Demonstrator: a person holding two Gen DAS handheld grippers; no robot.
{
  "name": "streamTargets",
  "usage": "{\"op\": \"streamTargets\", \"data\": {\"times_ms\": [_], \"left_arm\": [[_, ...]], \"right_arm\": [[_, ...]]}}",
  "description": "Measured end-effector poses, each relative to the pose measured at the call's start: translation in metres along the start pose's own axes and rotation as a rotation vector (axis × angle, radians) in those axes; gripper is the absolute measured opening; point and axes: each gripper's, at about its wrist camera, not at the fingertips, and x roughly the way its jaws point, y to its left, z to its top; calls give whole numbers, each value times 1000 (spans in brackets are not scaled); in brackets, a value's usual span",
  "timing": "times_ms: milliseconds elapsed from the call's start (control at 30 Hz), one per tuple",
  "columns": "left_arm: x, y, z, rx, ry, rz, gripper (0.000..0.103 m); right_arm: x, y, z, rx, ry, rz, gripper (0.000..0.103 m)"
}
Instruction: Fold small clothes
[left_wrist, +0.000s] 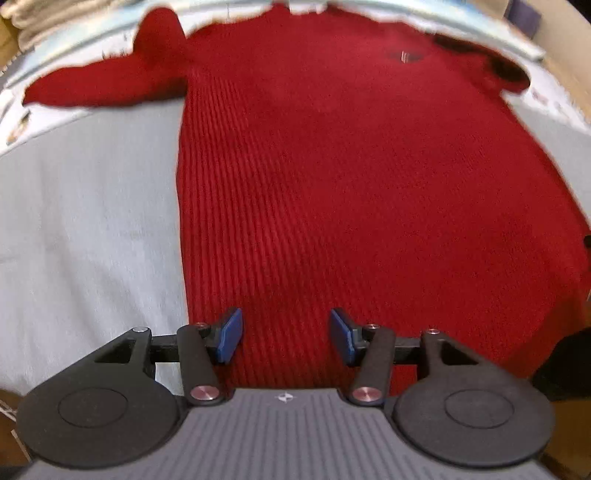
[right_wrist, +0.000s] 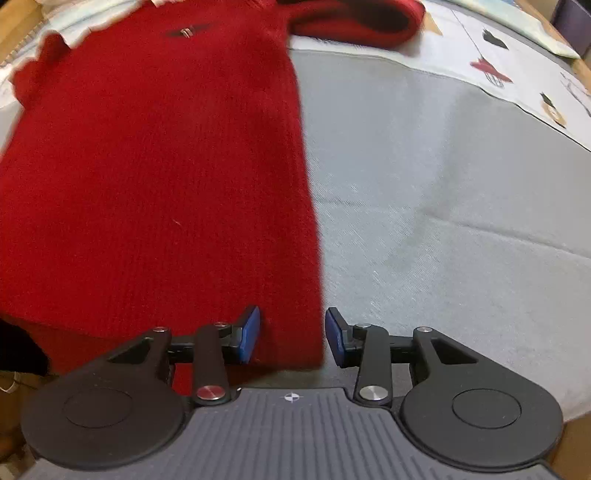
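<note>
Red sweater (left_wrist: 351, 177): a ribbed knit, spread flat and face up on the grey sheet (left_wrist: 88, 221), collar at the far end, hem nearest both cameras.

Left wrist view, claw: the left gripper (left_wrist: 286, 334) has its blue pads parted wide and holds nothing; it hovers over the hem close to the garment's left edge.

Left wrist view, sleeve: the left sleeve (left_wrist: 103, 83) lies out sideways on the sheet, bent near the shoulder.

Right wrist view, claw: the right gripper (right_wrist: 291, 334) is likewise spread and empty, straddling the sweater's right edge at the hem corner (one pad over red knit, the other over grey sheet).

Right wrist view, sleeve: the right sleeve (right_wrist: 354, 18) is bunched up by the shoulder.

Step in hand: probably pinching the two hem corners. To do it well, I would catch both layers of knit in each claw, close at matching points on the hem, and lift evenly so the fold lands square.

Writing: none legible; a small dark emblem (right_wrist: 186, 31) on the chest is too blurred to read, and the patterned cloth (right_wrist: 517, 85) beyond carries cartoon figures only.
</note>
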Motion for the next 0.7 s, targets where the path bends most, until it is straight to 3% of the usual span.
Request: {"op": "streamTargets", "data": {"times_ms": [67, 133, 200, 333, 467, 533, 700], "left_arm": [[3, 2, 3, -29, 11, -14, 58], [18, 3, 3, -27, 89, 18, 60], [19, -3, 7, 0, 75, 31, 61], [-1, -4, 16, -53, -49, -8, 61], [-13, -8, 27, -92, -144, -10, 62], [-29, -16, 29, -90, -213, -9, 68], [-78, -30, 46, -20, -411, 16, 78]], "right_arm": [[-11, -3, 3, 29, -61, 23, 41], [-18, -3, 4, 47, -90, 40, 41], [-20, 1, 5, 41, -88, 40, 41], [-27, 11, 13, 7, -121, -1, 41], [-47, 15, 27, 59, -254, 19, 41], [-59, 18, 33, 94, -349, 28, 41], [-79, 28, 51, 150, -495, 52, 41]]}}
